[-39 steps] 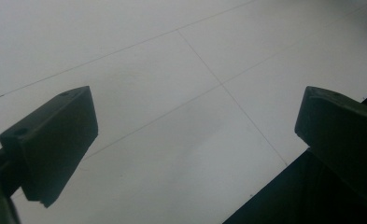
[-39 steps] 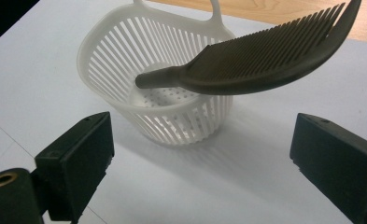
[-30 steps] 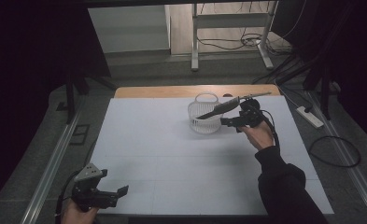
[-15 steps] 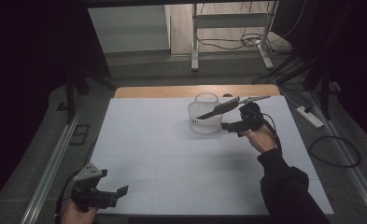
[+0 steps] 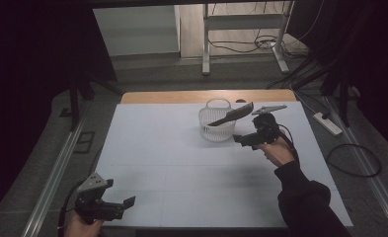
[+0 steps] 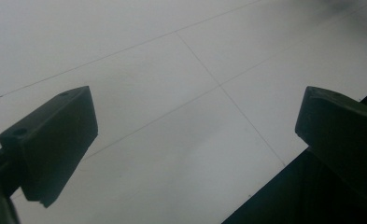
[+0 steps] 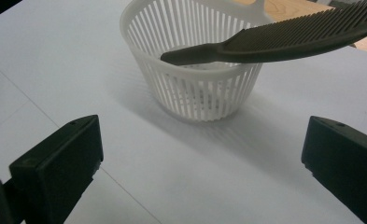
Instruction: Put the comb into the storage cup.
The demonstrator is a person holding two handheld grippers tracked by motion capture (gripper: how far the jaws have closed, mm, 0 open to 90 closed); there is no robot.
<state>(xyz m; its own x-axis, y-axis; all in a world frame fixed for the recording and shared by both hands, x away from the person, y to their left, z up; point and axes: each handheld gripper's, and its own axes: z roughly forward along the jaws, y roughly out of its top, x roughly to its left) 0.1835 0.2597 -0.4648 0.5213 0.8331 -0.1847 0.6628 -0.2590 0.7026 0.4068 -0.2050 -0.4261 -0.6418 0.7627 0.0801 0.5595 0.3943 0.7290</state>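
A white slatted basket [image 5: 215,126] stands on the white table top [image 5: 172,153], toward the far right. A black comb [image 5: 231,115] lies tilted across its rim, teeth end jutting out to the right. In the right gripper view the basket [image 7: 195,79] and the comb [image 7: 274,39] sit just ahead of the jaws. My right gripper [image 5: 241,139] hovers just right of the basket, open and empty [image 7: 200,163]. My left gripper [image 5: 123,204] is held at the near left corner, open over bare table [image 6: 195,140].
A wooden strip [image 5: 201,96] runs along the table's far edge. The near table edge [image 6: 265,186] passes under the left jaws. A metal rail [image 5: 53,173] flanks the left side. A power strip [image 5: 327,123] and cables lie on the floor at the right.
My right gripper has drawn back a little from the basket toward the person. The comb stays resting on the rim. The left gripper has not moved.
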